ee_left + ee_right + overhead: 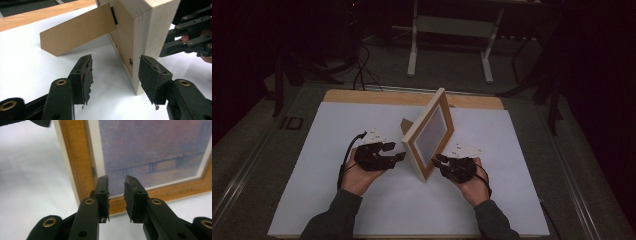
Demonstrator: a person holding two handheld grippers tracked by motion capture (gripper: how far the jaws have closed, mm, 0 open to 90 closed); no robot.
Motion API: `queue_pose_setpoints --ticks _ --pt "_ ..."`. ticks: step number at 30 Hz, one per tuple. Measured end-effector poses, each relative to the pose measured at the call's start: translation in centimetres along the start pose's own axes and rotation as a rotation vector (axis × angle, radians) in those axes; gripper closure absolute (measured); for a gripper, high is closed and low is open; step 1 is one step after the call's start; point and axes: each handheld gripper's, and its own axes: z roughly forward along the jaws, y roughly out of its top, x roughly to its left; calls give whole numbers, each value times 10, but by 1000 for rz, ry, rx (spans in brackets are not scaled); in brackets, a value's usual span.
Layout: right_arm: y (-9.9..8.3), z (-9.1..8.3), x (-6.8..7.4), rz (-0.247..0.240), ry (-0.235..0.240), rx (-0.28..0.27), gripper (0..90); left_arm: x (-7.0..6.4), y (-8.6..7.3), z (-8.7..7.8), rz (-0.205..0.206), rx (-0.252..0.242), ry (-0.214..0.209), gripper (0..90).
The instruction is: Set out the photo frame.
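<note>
Left tongs [396,151] and right tongs [439,160], both released, flank the picture frame [430,134] standing mid-bench [337,150] on its rear easel flap [75,31]; probably light, stiff, glass-fronted, tippy: grip wooden side edges.

High view: above person's side, facing forward and down, far enough to take in whole white table [362,210]. Left gripper view: low over table, close behind picture frame [147,37], facing its back and cardboard stand [75,32]. Right gripper view: very close, facing frame's front. All three share frame; left gripper view also catches right gripper [190,37].
</note>
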Motion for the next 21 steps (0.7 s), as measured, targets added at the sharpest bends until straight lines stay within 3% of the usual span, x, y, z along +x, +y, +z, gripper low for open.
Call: queue_pose_setpoints --ticks 21 --pt "-15 -1 -6 27 -5 24 701 -17 10 0 35 -12 -26 406"
